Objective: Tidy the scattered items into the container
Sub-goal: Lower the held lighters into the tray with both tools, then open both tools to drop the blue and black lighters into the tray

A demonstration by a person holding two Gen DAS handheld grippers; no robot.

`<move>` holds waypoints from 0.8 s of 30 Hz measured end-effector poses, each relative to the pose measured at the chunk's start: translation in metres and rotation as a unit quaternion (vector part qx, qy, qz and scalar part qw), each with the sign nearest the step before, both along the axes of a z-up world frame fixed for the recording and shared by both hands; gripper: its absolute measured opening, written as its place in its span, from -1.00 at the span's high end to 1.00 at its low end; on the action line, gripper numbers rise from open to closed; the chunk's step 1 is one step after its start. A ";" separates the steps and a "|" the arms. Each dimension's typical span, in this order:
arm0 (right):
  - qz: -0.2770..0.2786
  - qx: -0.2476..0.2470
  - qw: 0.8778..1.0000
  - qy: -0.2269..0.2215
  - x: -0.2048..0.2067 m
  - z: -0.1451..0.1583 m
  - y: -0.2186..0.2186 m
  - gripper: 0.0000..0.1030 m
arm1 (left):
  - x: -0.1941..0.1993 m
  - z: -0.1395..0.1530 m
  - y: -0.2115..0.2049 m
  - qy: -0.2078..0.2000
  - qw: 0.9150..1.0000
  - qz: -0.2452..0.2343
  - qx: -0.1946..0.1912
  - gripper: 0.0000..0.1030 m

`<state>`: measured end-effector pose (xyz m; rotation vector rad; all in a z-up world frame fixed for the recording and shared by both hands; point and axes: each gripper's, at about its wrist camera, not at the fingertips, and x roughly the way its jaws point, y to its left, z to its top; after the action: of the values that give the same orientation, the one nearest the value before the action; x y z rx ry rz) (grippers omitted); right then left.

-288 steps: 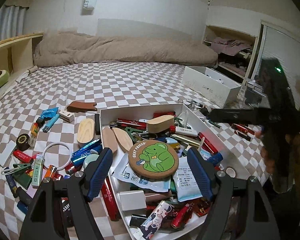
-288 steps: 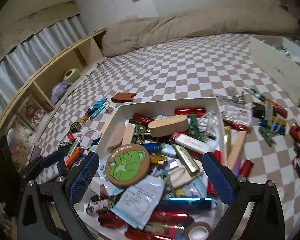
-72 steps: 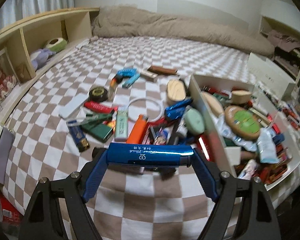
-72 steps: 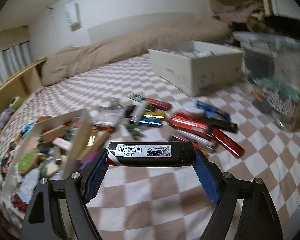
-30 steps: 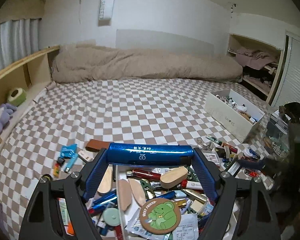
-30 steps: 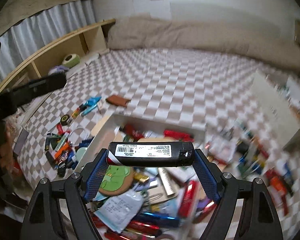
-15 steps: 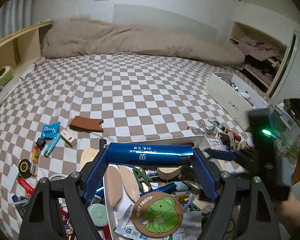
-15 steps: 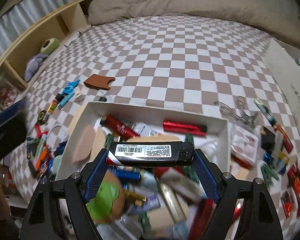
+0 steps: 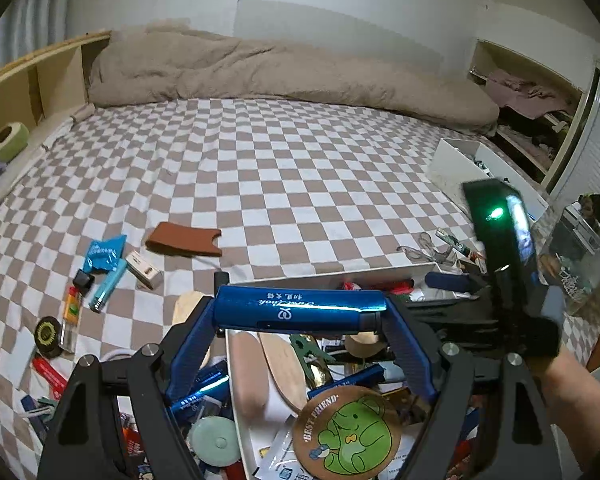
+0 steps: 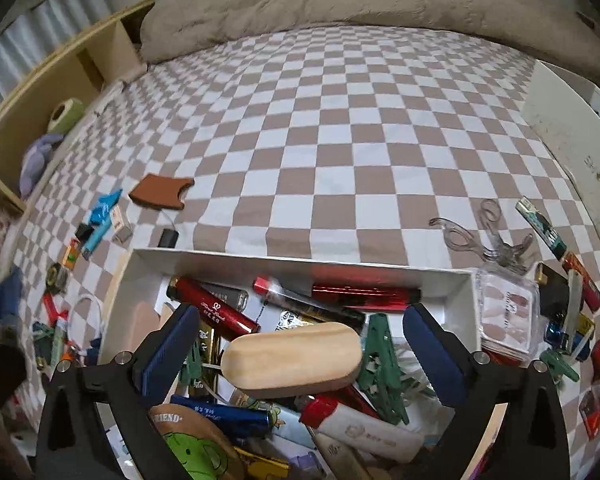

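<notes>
Checkered brown-and-white bedding (image 9: pixel 284 168) carries a white cardboard box (image 10: pixel 300 266) crammed with lighters and clips. Above its near-left corner, the left tool (image 9: pixel 300 312) grips a glossy blue cylindrical lighter (image 9: pixel 296 309) crosswise between its pads. Over the box's middle, the right tool (image 10: pixel 300 344) is spreading its jaws with nothing pinched, a rounded pale wooden block (image 10: pixel 292 358) lying beneath. More lighters lie scattered on both sides.
</notes>
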<state>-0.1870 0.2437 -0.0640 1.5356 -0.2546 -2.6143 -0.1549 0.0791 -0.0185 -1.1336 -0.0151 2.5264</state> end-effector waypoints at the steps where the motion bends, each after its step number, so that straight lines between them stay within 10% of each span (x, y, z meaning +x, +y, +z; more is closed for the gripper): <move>1: -0.002 -0.002 1.000 -0.001 0.003 0.001 0.003 -0.97 | 0.000 0.000 0.001 -0.002 1.000 -0.001 0.002 -0.61; 24: -0.012 -0.053 0.998 -0.021 0.095 0.025 0.019 -0.97 | -0.012 -0.054 0.022 -0.102 0.994 -0.009 -0.041 -0.61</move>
<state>-0.0916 0.2630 -0.0389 1.5640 -0.4115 -2.5423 -0.1665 0.1009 -0.0727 -1.4147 0.0444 2.4043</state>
